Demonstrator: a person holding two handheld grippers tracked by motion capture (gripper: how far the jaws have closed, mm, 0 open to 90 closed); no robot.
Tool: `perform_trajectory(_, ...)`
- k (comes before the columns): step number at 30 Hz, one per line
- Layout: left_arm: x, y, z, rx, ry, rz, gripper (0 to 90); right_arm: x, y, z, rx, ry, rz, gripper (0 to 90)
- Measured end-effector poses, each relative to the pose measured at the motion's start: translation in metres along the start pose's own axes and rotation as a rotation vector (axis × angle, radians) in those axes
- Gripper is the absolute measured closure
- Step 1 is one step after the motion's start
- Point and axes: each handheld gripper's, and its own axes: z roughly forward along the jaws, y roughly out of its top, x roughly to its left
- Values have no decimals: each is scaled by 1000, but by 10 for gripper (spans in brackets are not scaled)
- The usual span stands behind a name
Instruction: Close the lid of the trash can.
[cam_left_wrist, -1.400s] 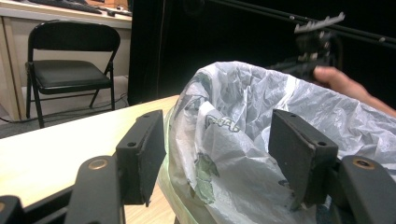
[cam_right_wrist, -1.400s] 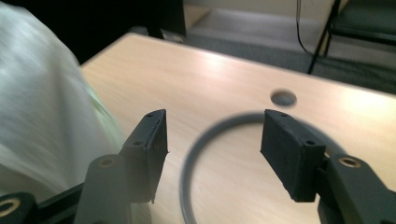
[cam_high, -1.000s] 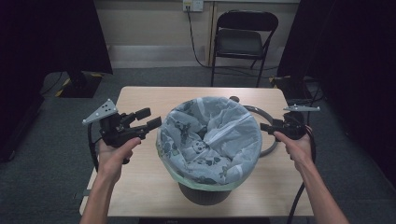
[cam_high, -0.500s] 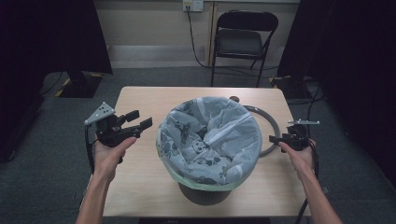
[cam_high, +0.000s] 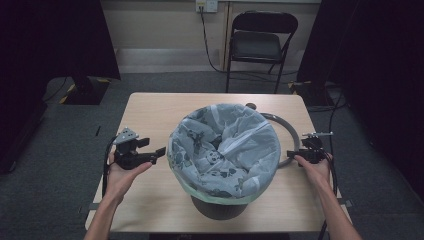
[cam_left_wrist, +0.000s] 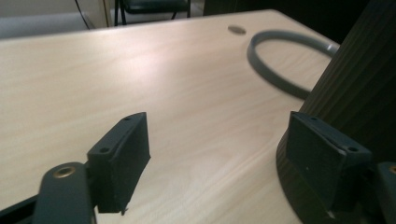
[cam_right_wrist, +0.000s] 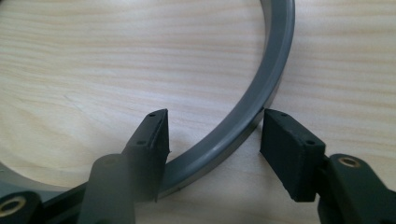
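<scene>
A dark bin (cam_high: 220, 207) lined with a grey patterned bag (cam_high: 225, 147) stands in the middle of the wooden table (cam_high: 150, 115). A grey ring (cam_high: 289, 135) lies flat on the table behind and right of the bin. My right gripper (cam_high: 291, 153) is open, low over the ring's right side, and the ring's band (cam_right_wrist: 243, 116) runs between its jaws without being clamped. My left gripper (cam_high: 159, 151) is open just left of the bin, its jaws empty, with the bin's ribbed wall (cam_left_wrist: 355, 93) beside its right jaw. The ring (cam_left_wrist: 280, 70) lies farther off on the table.
A folding chair (cam_high: 260, 42) stands beyond the table's far edge, with cables on the floor at the right. Bare tabletop stretches left and behind the bin. A small round disc (cam_left_wrist: 237, 30) sits near the far edge.
My right gripper has dropped toward the near right, down onto the ring. My left gripper has lowered toward the table and drawn nearer the bin's side.
</scene>
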Motion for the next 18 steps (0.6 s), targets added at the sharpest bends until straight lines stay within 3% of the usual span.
perform_trajectory(4,3,-12,14,48,36,-24,198,-3,2,2,4,-23,9,454)
perform_trajectory(8,-2,-29,31,145,83,21,200,0,4,5,15,-95,-8,498)
perform_trajectory(9,-3,-32,33,161,90,17,194,0,5,6,8,-115,-13,506)
perform_trajectory(10,-3,-37,36,169,104,10,175,0,5,6,9,-119,-1,514)
perform_trajectory(12,-5,-49,41,225,152,48,166,1,8,7,24,-124,2,514)
perform_trajectory(15,-7,-61,48,286,157,65,188,1,12,7,52,-124,11,509)
perform_trajectory(18,-6,-66,48,298,134,52,197,0,13,7,62,-121,6,508)
